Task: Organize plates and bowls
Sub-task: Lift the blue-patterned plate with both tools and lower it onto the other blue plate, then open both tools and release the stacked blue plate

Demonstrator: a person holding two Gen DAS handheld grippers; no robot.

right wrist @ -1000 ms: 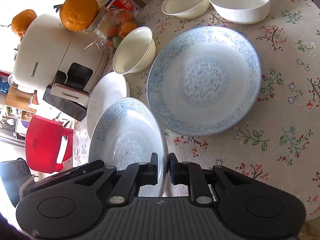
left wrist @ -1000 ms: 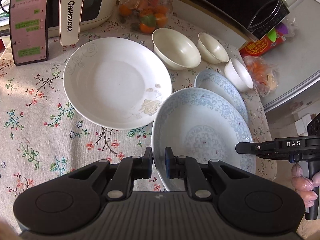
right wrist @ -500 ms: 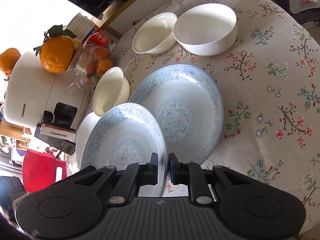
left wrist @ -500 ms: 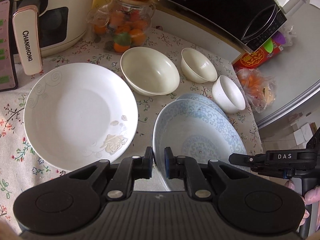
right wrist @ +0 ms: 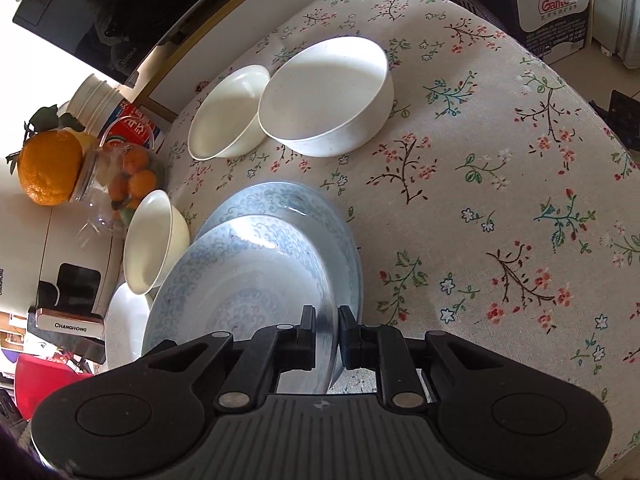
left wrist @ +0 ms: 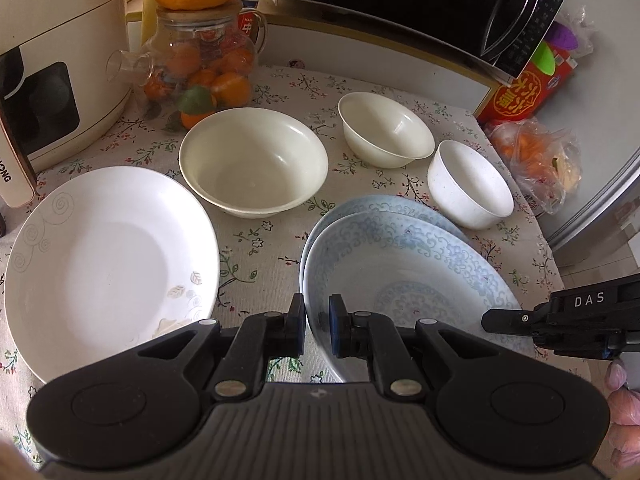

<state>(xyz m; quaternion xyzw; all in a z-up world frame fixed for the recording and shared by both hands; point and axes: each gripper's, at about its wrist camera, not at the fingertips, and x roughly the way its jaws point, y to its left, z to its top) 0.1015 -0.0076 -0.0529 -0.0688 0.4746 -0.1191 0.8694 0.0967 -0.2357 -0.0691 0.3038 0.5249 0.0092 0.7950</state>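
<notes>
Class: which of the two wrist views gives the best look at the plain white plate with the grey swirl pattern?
The left wrist view. There the white plate lies nearly whole on the tablecloth, beside the held blue plate, swirls and leaf print visible. The right wrist view shows only a sliver of it, behind the blue plate.

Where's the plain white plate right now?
Left wrist view, far left: the plain white plate lies on the tablecloth, beside the large cream bowl.
</notes>
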